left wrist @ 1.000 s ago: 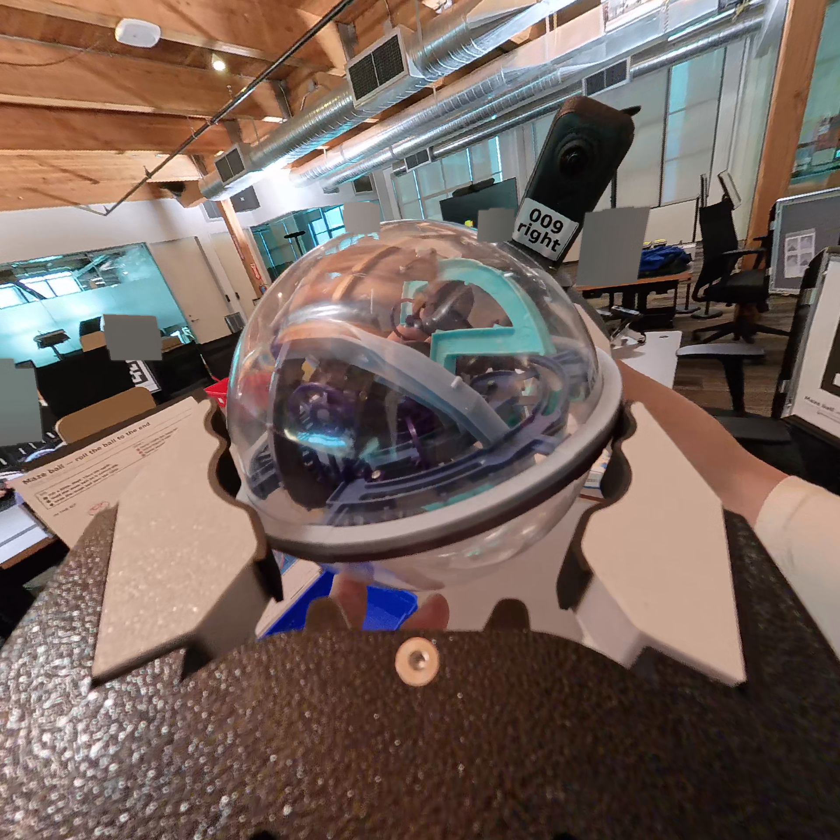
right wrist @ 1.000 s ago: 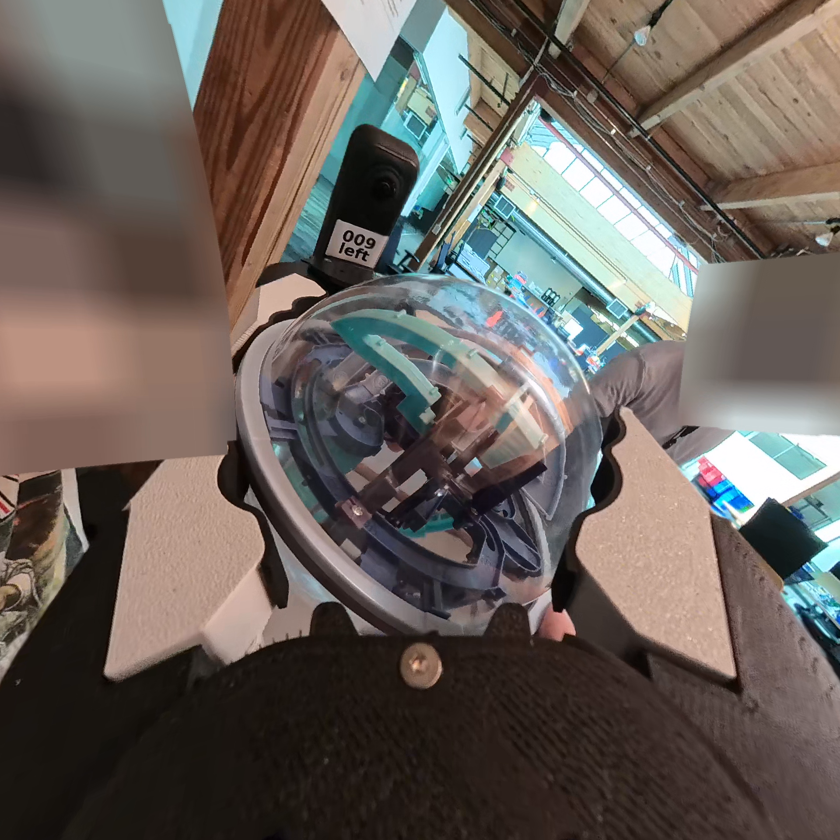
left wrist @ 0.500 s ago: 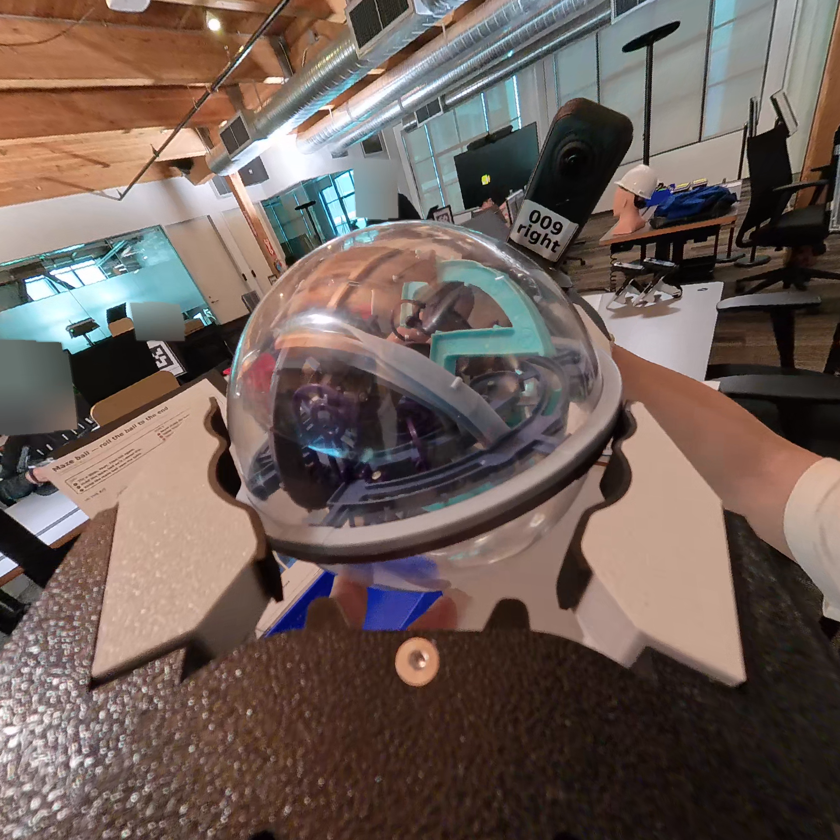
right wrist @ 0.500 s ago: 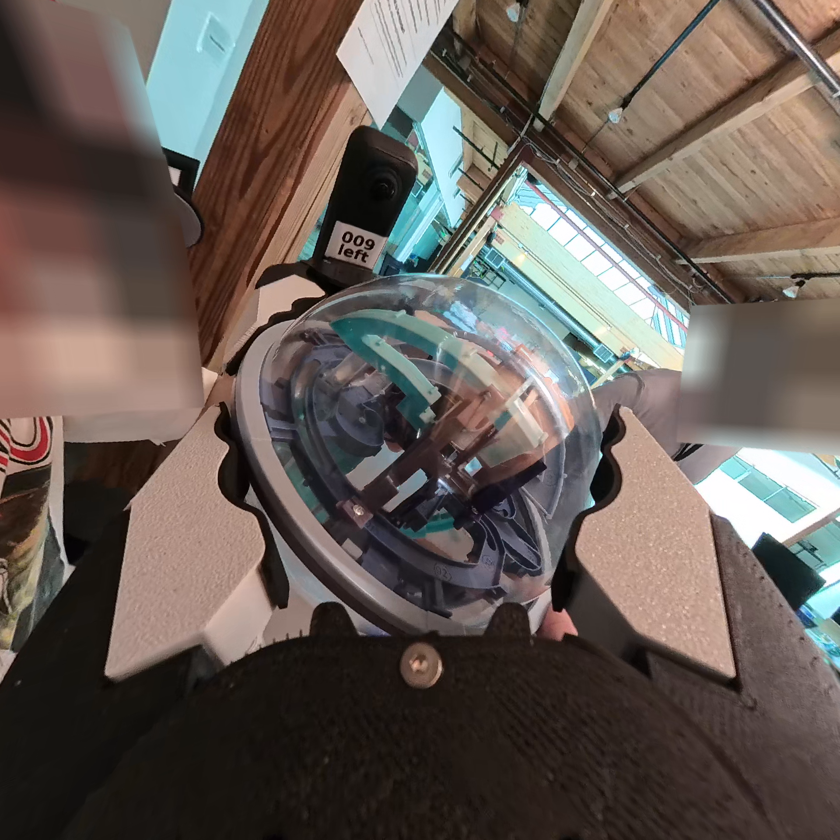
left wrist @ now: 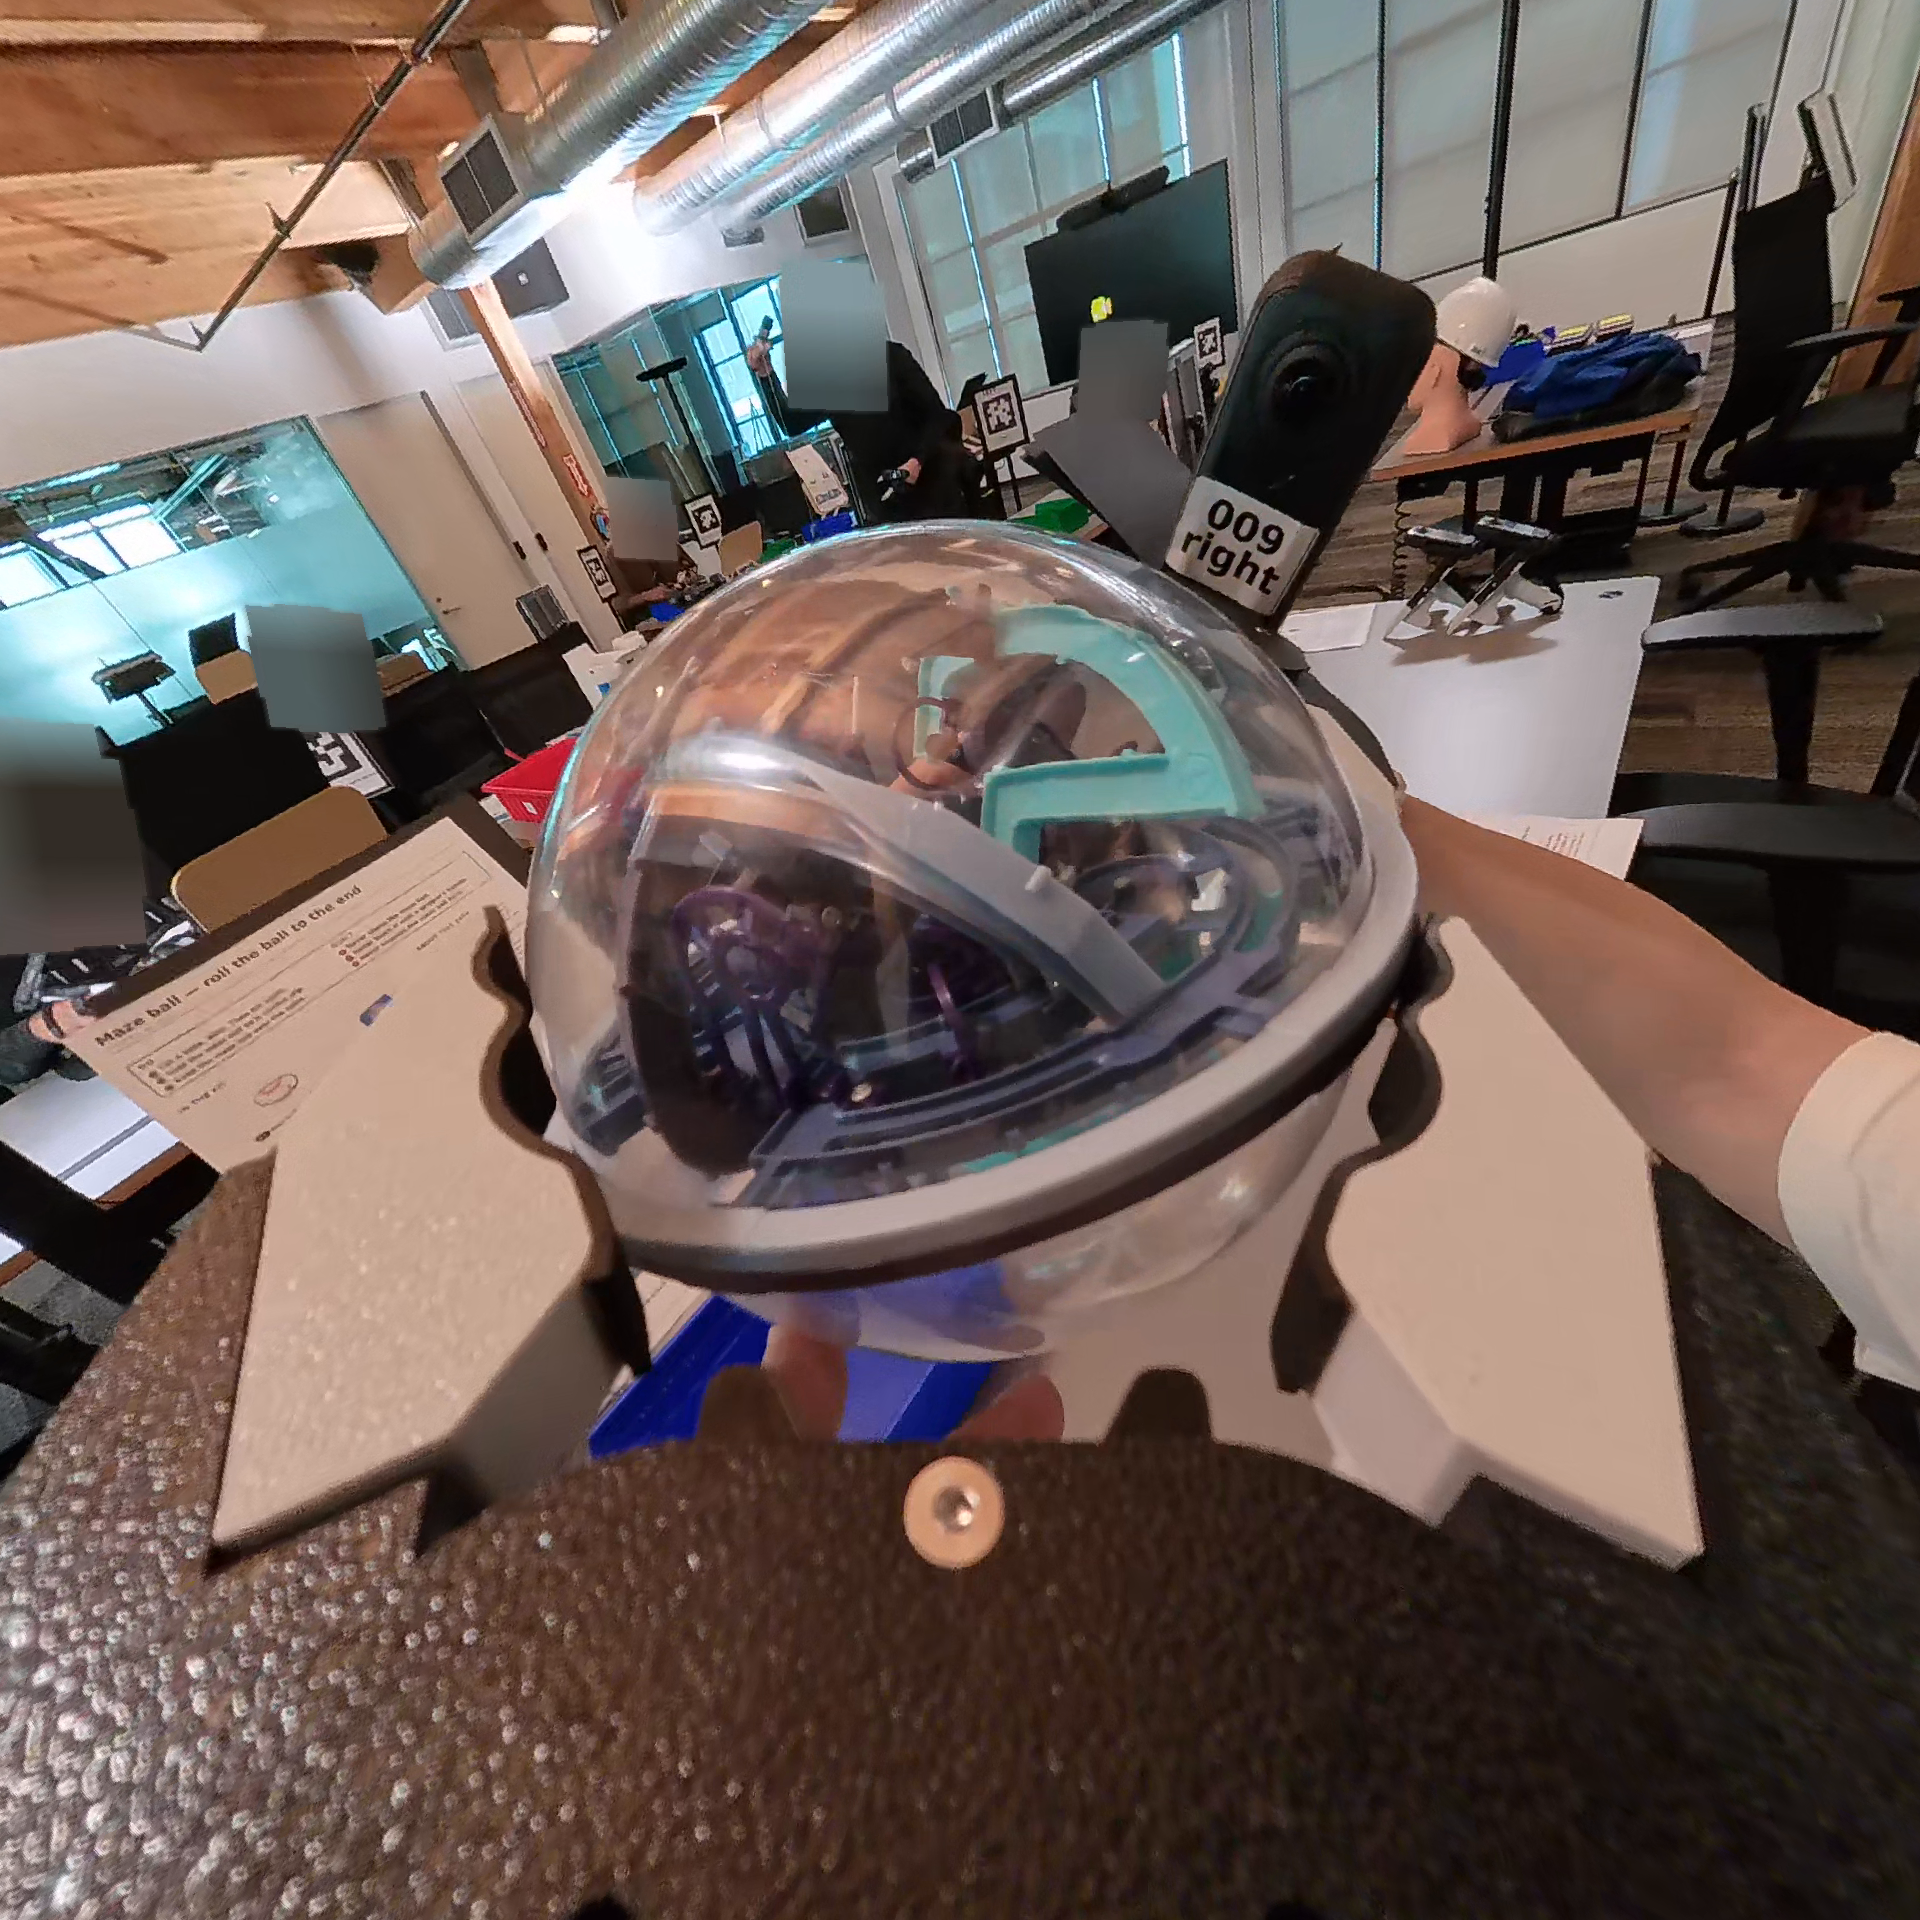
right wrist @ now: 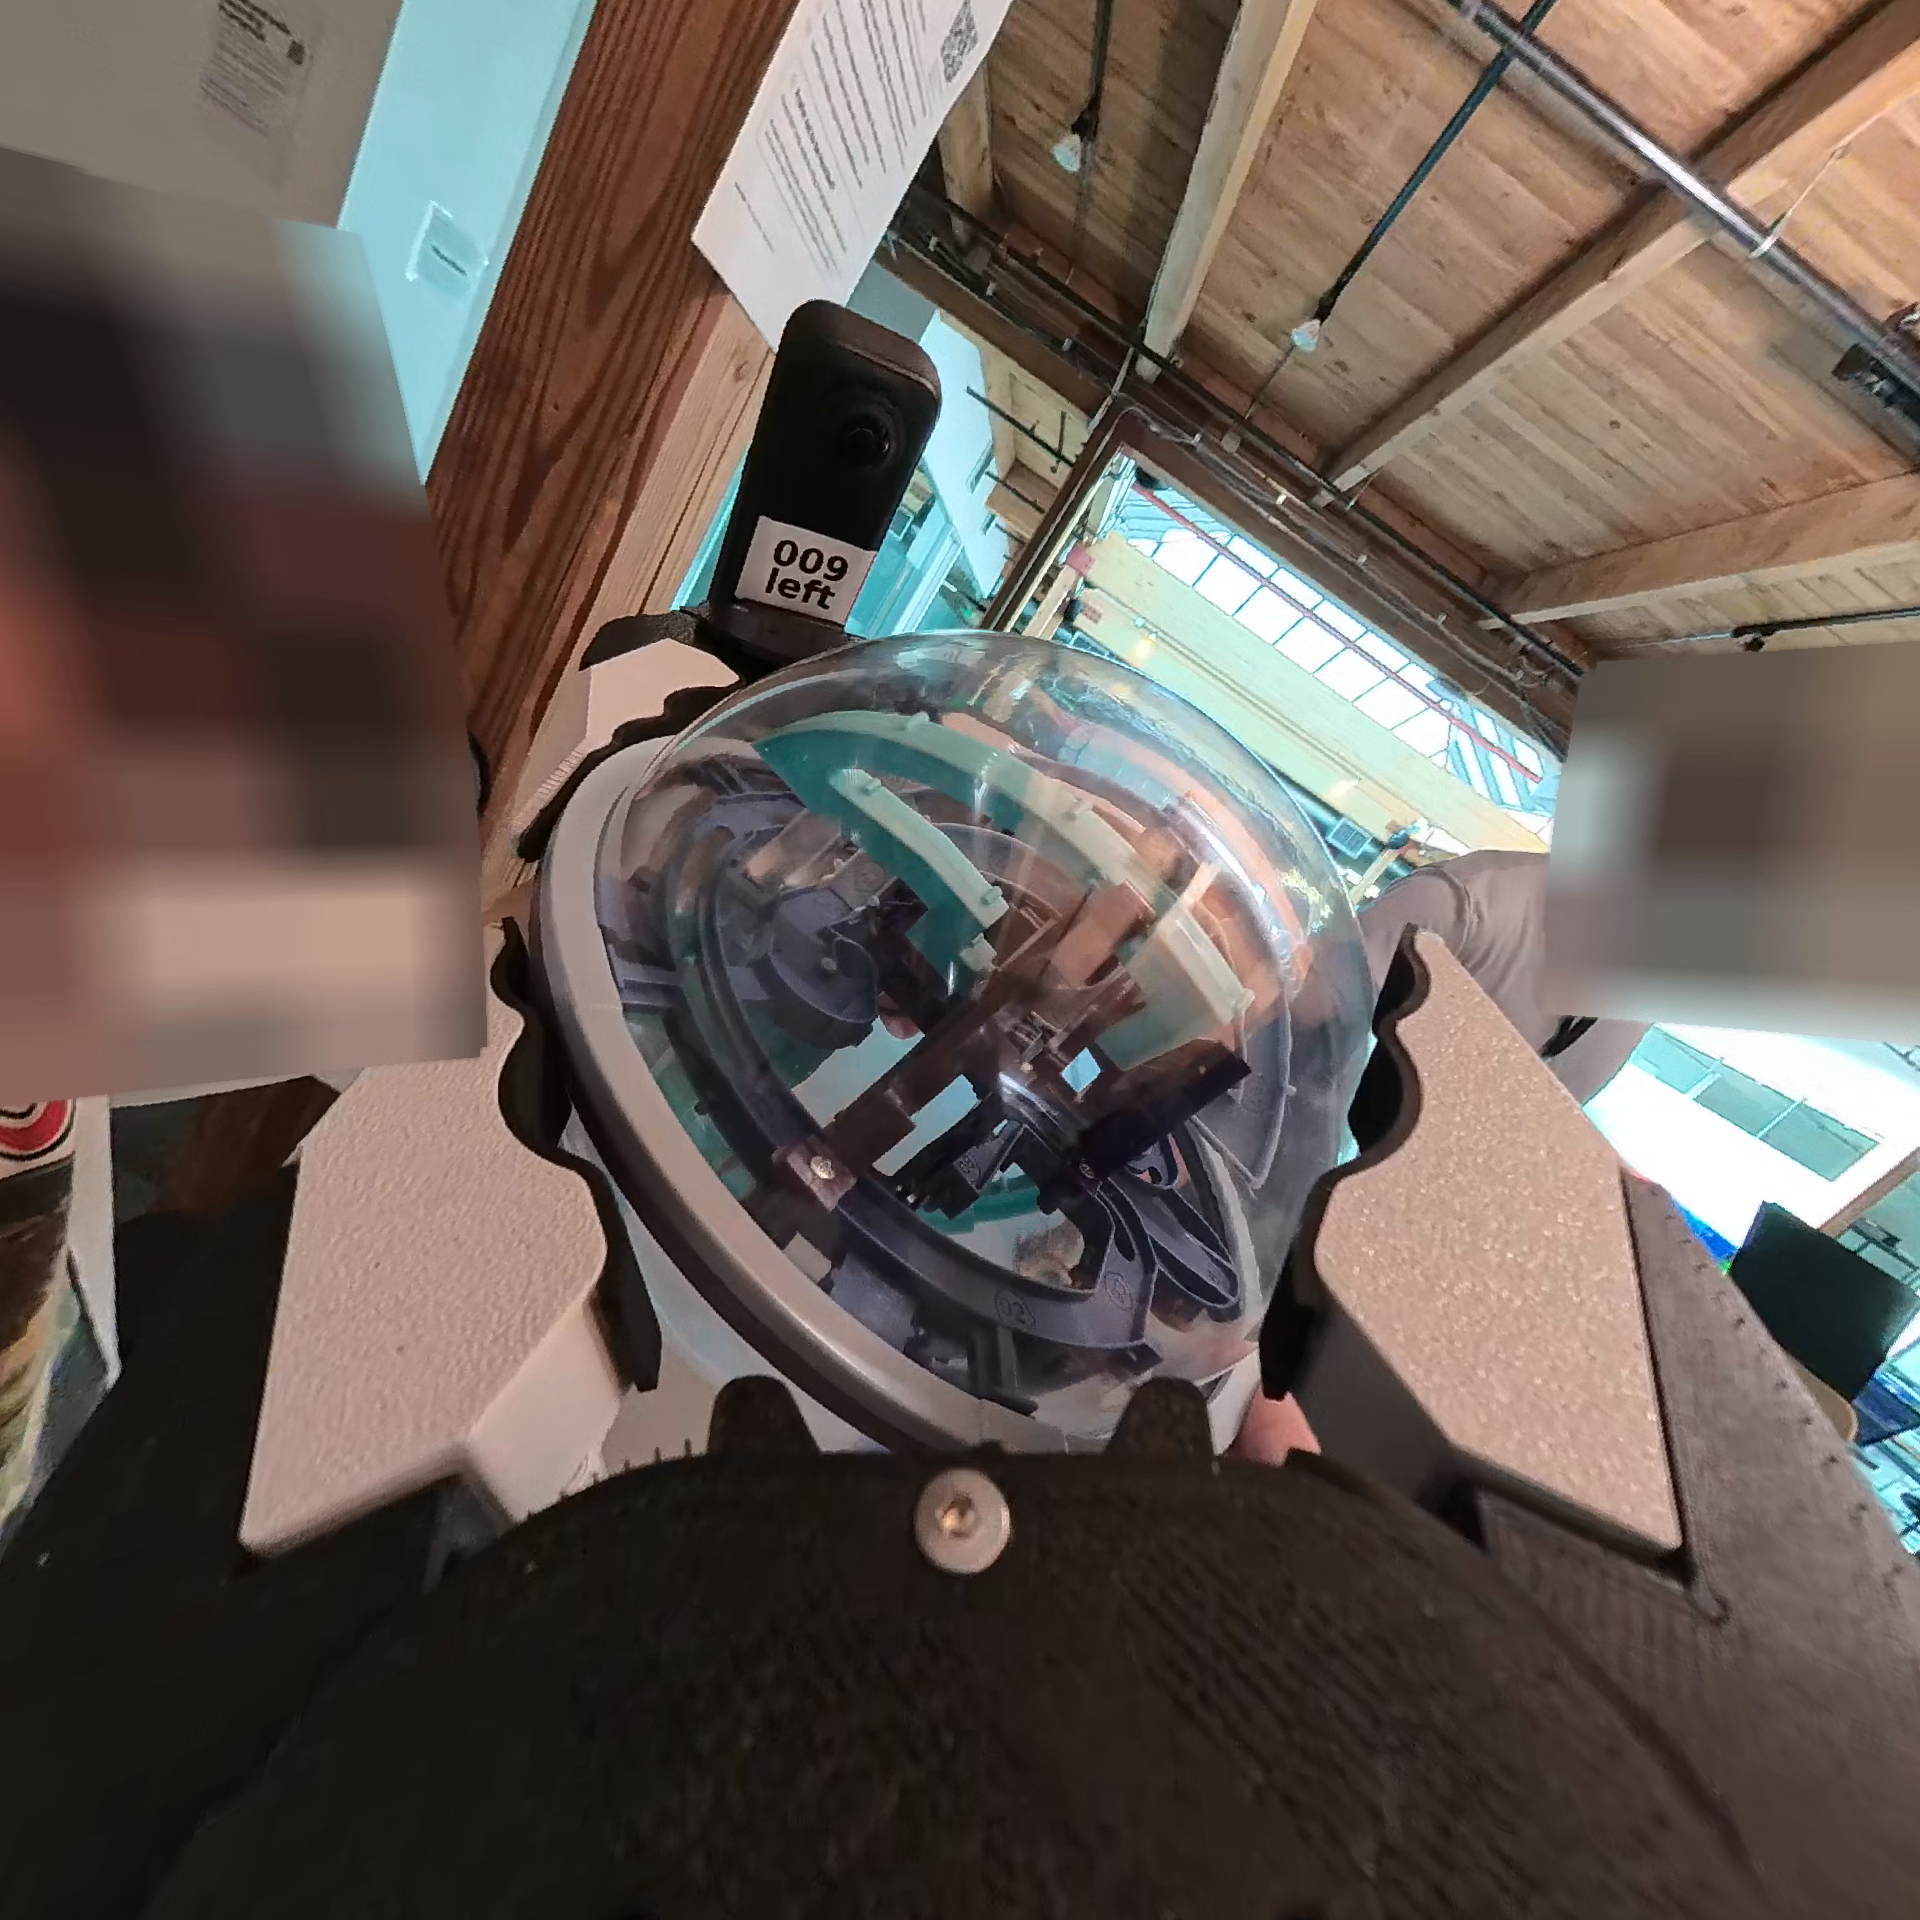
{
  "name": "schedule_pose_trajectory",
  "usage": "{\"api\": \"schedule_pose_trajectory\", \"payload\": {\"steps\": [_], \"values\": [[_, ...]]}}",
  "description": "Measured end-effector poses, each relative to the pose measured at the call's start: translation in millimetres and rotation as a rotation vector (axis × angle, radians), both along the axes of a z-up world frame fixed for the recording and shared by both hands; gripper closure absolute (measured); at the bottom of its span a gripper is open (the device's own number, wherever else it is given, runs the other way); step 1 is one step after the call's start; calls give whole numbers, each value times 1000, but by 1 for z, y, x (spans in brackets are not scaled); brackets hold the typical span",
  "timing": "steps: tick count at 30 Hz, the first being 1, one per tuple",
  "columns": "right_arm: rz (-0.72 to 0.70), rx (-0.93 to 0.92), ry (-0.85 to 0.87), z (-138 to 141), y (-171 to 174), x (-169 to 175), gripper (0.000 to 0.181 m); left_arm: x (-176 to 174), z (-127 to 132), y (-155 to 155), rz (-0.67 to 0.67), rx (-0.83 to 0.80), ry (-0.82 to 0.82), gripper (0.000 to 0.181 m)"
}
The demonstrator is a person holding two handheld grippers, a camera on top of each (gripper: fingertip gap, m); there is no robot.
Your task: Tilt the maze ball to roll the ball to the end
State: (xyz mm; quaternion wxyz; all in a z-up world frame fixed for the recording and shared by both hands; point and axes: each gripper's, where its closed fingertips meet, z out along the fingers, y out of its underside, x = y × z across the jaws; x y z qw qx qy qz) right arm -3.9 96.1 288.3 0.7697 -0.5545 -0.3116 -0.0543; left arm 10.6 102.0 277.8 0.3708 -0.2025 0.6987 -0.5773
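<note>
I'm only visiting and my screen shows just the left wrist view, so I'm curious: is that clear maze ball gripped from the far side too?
Observer: Yes. In the right wrist view, the right hand-held gripper has a pale finger pressed against each side of the maze ball.
Operator: Which way is that one looking?
Observer: Steeply upward. Behind the ball its camera sees wooden ceiling beams.
Operator: Is anything else close by on that side?
Observer: A wooden post stands behind the ball, with a white sheet of paper hanging on it.
</note>
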Motion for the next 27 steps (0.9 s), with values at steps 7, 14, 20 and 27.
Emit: {"api": "schedule_pose_trajectory", "payload": {"steps": [7,14,20,27], "values": [[-8,69,-21,3,0,-5,30,-6,5,1,-7,55,-49,26],[2,101,-48,-7,-1,-8,30,-8,-6,1,3,90,-74,26],[-15,120,-83,-14,-2,-13,30,-13,-12,-1,-11,94,-119,26],[-3,163,-64,-20,-11,-18,30,-18,-18,-9,2,134,-104,26]]}}
